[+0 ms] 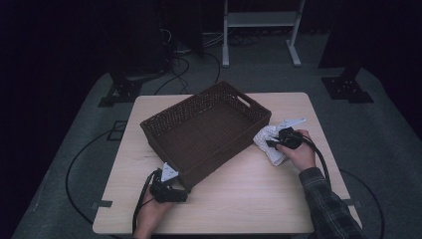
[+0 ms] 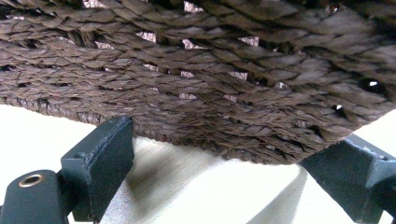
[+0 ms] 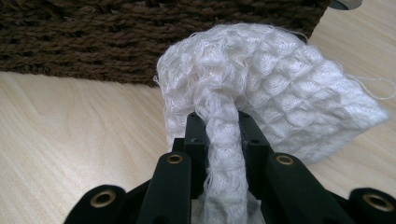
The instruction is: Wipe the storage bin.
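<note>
Nearest the camera, the left gripper point(image 1: 171, 185) is held with jaws wide, straddling the near corner of the wicker basket point(image 1: 206, 130) without pressing it. Farther right, the white waffle-weave cloth point(image 1: 268, 143) lies on the wooden table point(image 1: 239, 199) just beside the basket, its long axis running near-to-far. A fold is clamped in the right gripper point(image 1: 274, 143), the bulk bunched ahead of the jaws.

Dim room, grey carpeted floor point(image 1: 388, 149), white frame legs point(image 1: 259, 20) and loose black cables point(image 1: 184, 59) behind a pale wooden table point(image 1: 249, 194).
</note>
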Tool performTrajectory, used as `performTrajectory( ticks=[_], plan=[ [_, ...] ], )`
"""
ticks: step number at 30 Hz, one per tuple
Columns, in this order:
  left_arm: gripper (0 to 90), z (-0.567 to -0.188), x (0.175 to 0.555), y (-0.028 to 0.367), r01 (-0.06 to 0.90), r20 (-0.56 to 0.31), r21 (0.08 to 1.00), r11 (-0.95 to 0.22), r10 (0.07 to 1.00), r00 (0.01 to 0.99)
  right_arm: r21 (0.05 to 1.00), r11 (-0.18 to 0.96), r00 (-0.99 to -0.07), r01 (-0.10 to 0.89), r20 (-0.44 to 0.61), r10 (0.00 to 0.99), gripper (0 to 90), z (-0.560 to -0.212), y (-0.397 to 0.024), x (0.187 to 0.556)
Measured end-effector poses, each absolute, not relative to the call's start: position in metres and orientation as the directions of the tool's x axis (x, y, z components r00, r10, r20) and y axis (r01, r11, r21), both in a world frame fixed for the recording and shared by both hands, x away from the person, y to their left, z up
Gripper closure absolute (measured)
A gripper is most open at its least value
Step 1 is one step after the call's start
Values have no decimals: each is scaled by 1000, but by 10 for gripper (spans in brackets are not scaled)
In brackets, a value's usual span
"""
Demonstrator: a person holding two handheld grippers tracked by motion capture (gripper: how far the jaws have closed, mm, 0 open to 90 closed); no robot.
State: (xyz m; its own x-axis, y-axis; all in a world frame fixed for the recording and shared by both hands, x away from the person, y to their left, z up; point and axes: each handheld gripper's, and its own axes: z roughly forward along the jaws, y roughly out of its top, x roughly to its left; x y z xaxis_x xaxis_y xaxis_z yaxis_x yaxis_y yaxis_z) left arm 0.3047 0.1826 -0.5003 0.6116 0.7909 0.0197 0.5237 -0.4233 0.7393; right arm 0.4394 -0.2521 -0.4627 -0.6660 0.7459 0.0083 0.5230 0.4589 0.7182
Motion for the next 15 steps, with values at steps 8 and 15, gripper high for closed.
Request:
performTrajectory(
  ticks=[8,15],
  plan=[
    [101,-500,305,183,524,19,739,-423,791,612,791,392,-666,469,25,745,771,-439,-257,430],
    [101,-500,305,183,524,19,739,-423,791,612,822,375,-670,428,10,742,771,-422,-260,423]
  ],
)
